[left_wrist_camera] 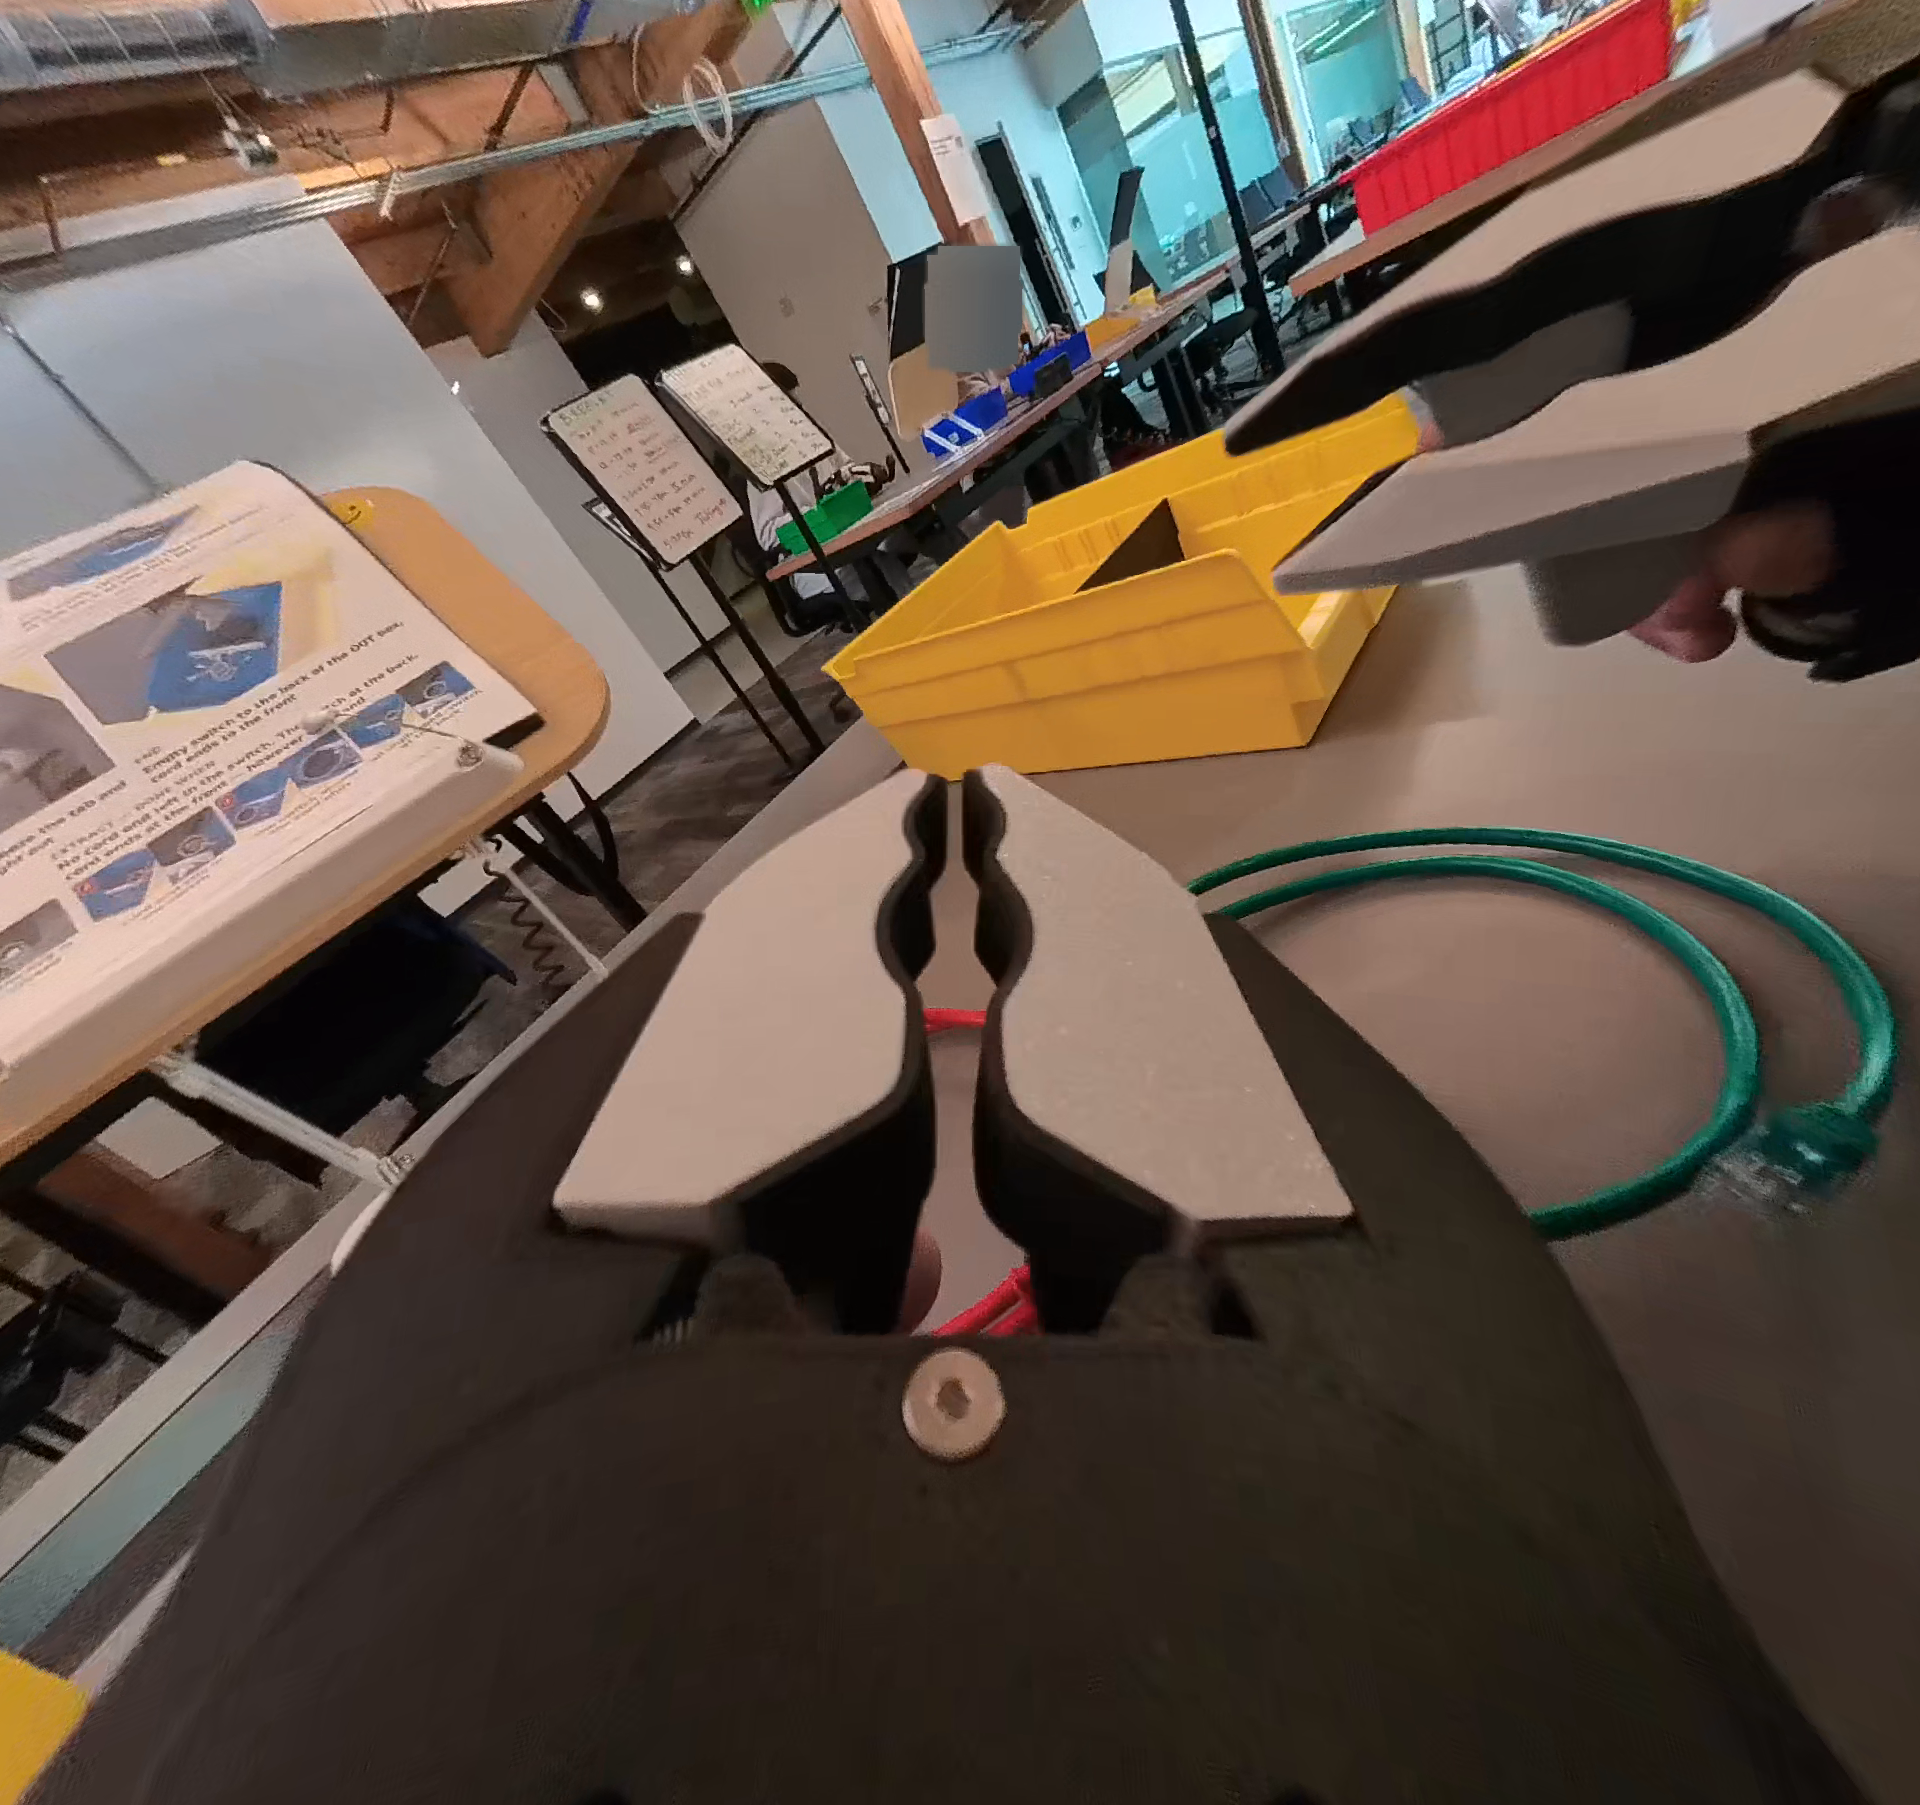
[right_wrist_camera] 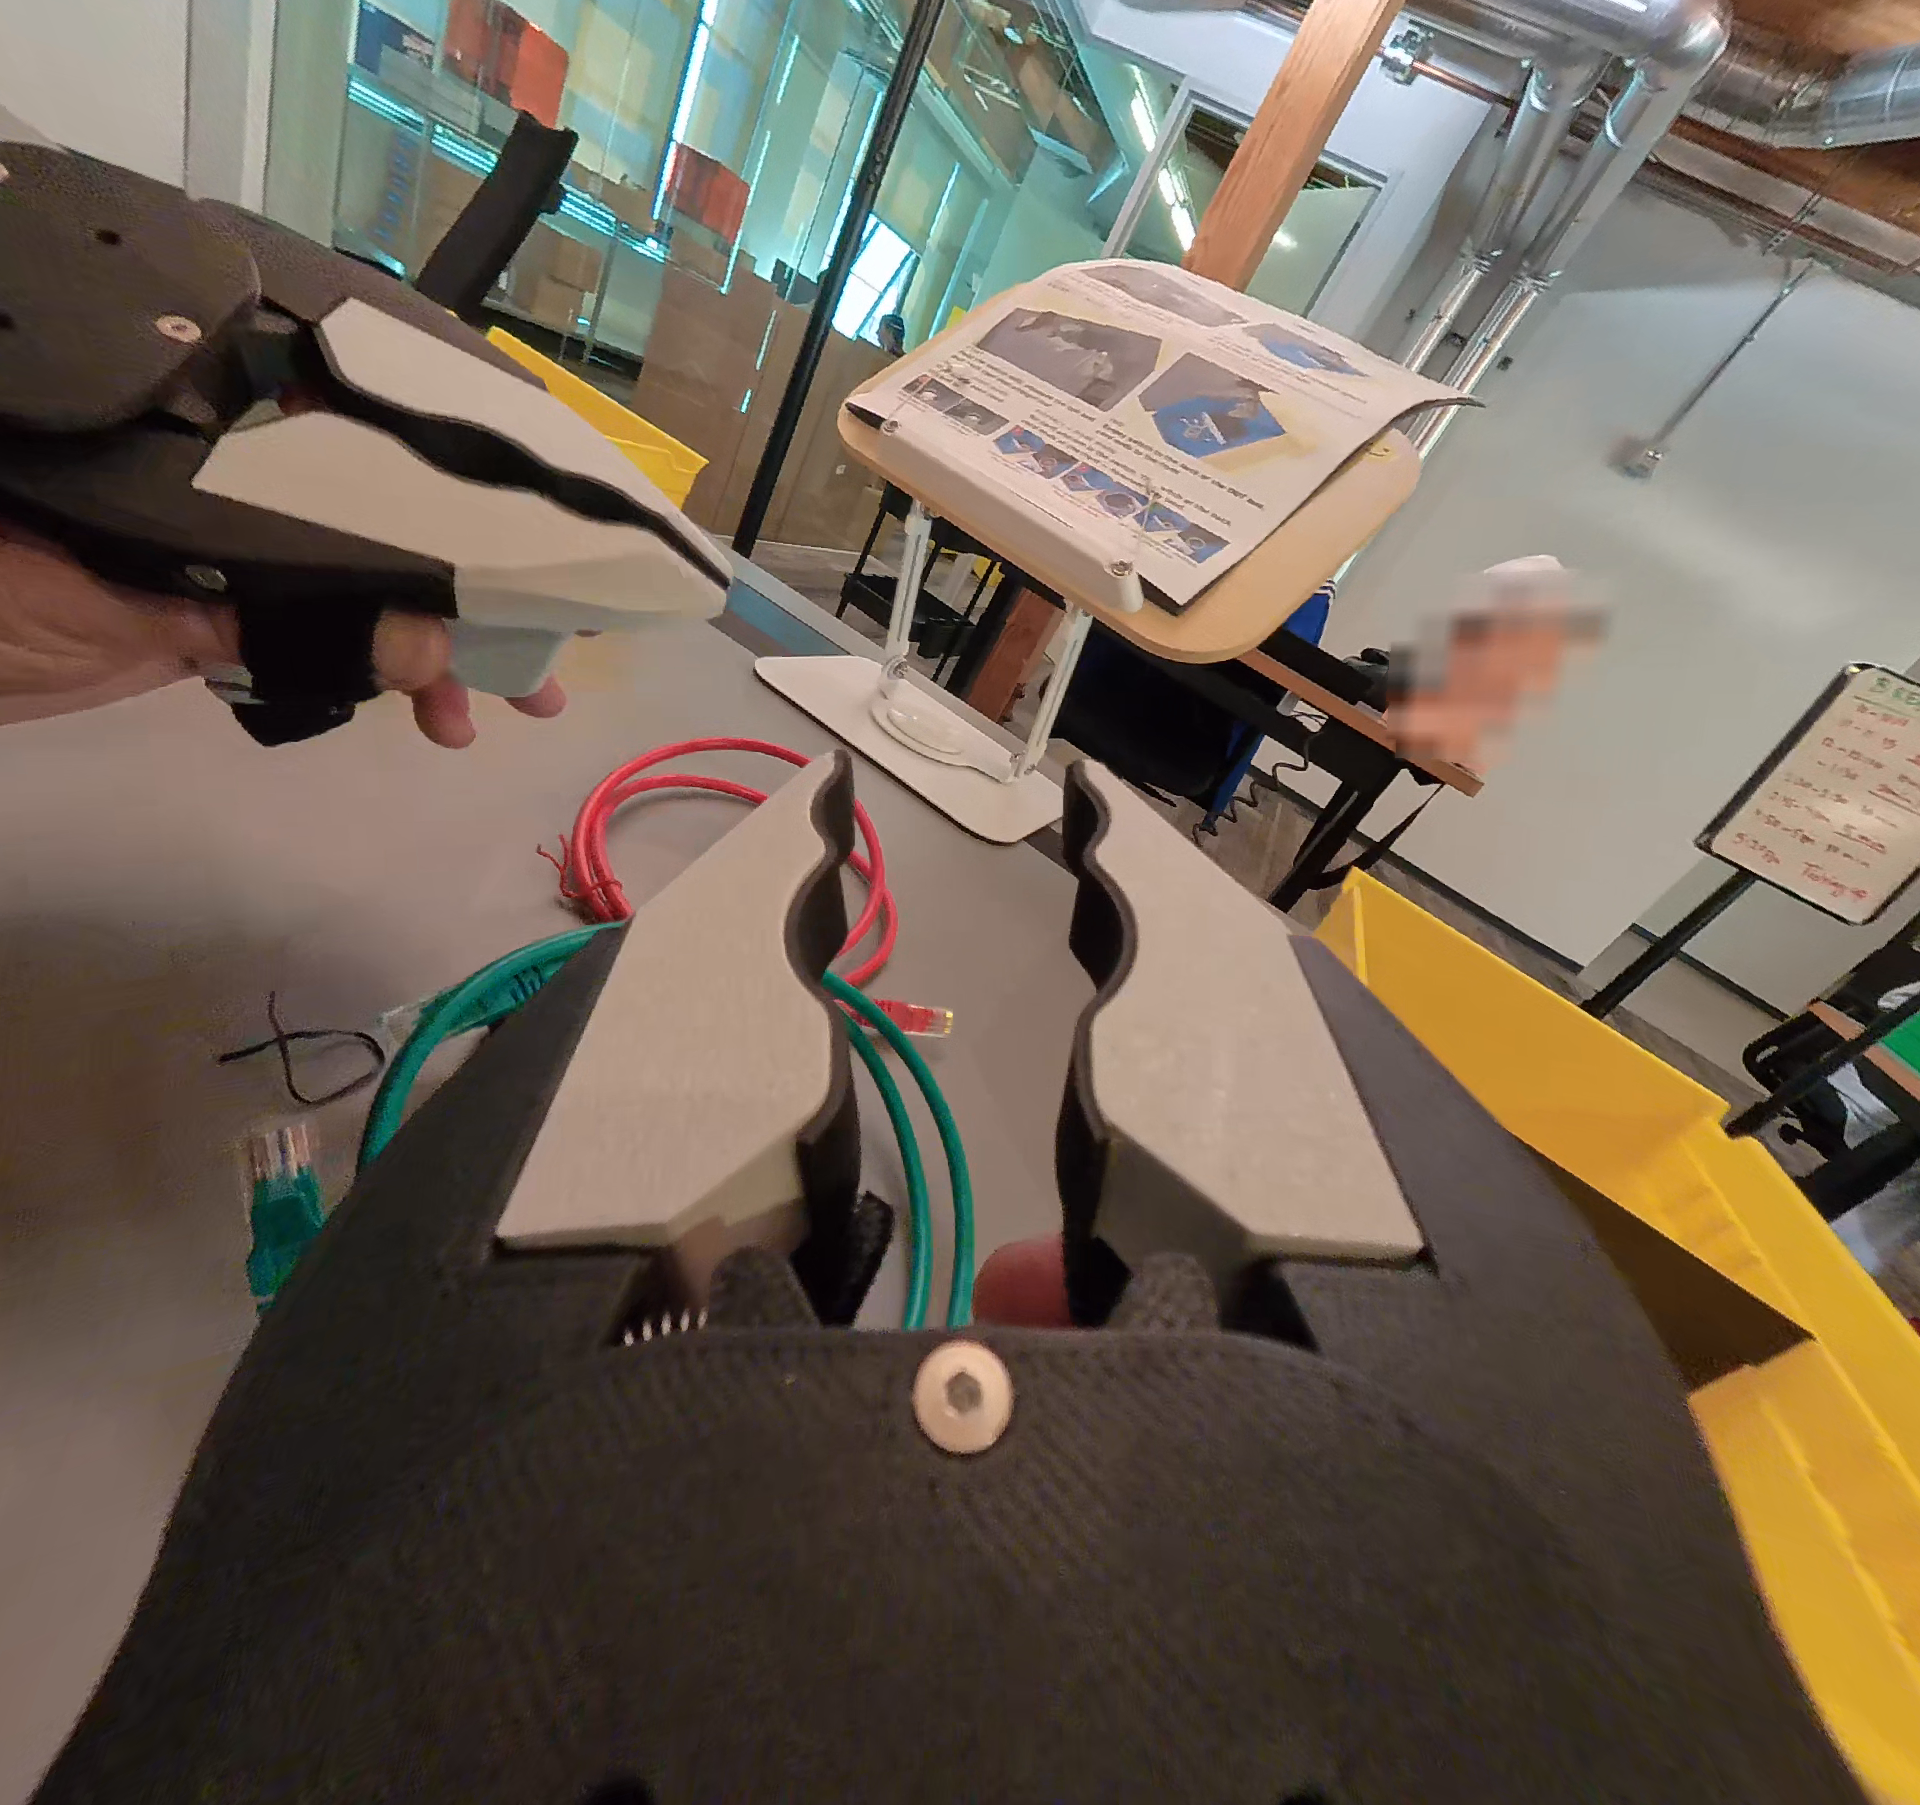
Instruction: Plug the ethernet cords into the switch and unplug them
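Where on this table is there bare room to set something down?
Bare table lies between the yellow bin and the green cord, and left of the red cord. It is crowded where both cords overlap, under the right gripper.

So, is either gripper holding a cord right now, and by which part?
Nothing is held. The left gripper is shut on nothing; the right gripper is open. The green ethernet cord and red ethernet cord lie loose on the grey table.
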